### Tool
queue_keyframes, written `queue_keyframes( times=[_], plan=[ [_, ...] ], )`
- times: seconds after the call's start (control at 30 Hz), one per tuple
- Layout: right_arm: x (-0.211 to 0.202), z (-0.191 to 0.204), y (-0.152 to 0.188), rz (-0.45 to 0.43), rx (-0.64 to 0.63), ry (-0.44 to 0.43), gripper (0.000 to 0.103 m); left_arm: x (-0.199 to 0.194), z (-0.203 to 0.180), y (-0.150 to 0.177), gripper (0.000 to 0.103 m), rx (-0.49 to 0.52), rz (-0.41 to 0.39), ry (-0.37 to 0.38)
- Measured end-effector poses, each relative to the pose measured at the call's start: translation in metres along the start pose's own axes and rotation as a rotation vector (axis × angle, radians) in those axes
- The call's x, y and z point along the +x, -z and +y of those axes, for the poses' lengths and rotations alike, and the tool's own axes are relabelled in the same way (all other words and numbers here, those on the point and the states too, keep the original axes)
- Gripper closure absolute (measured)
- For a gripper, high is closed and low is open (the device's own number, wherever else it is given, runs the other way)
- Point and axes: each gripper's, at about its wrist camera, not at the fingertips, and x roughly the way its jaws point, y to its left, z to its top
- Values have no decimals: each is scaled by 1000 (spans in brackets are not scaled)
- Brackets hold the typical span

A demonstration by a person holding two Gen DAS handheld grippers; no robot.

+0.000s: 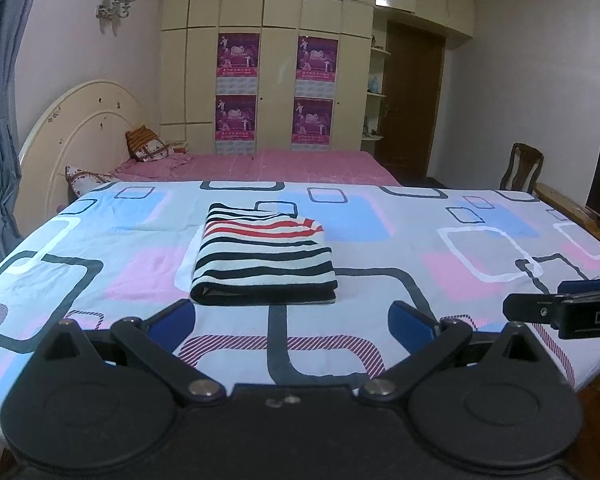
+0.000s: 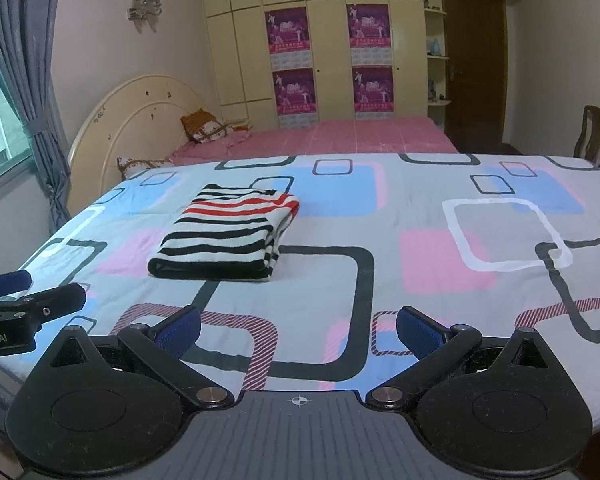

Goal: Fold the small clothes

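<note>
My left fingers [image 1: 292,320] stand wide apart and hold nothing; the striped garment [image 1: 265,258] lies straight ahead of them, just beyond the pads, already folded into a compact rectangle on the patterned sheet [image 1: 480,240]. My right fingers [image 2: 299,330] are likewise spread wide and empty, and from them the garment [image 2: 224,236] sits ahead and to the left, apart from both pads.

Judgement on handling: soft knit, light, limp, several layers thick; it should slide a little on the sheet and sag if lifted by one corner. The near doubled edge, or both near corners together, looks the soundest hold, taking all layers at once so the fold stays shut.

Surroundings: far beyond my fingers, a headboard [image 2: 140,120] at the left, a pink bed [image 2: 340,136], a wardrobe with posters [image 2: 328,60], a chair [image 2: 594,132] at the right. Nothing lies between fingers and garment
</note>
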Motion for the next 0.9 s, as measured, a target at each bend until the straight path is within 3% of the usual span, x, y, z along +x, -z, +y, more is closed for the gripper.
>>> queue_keyframes(
  times=[0.9],
  plan=[
    [-1, -5, -9, -11, -19, -13, 0, -3, 1, -6, 0, 12, -12, -4]
  ],
)
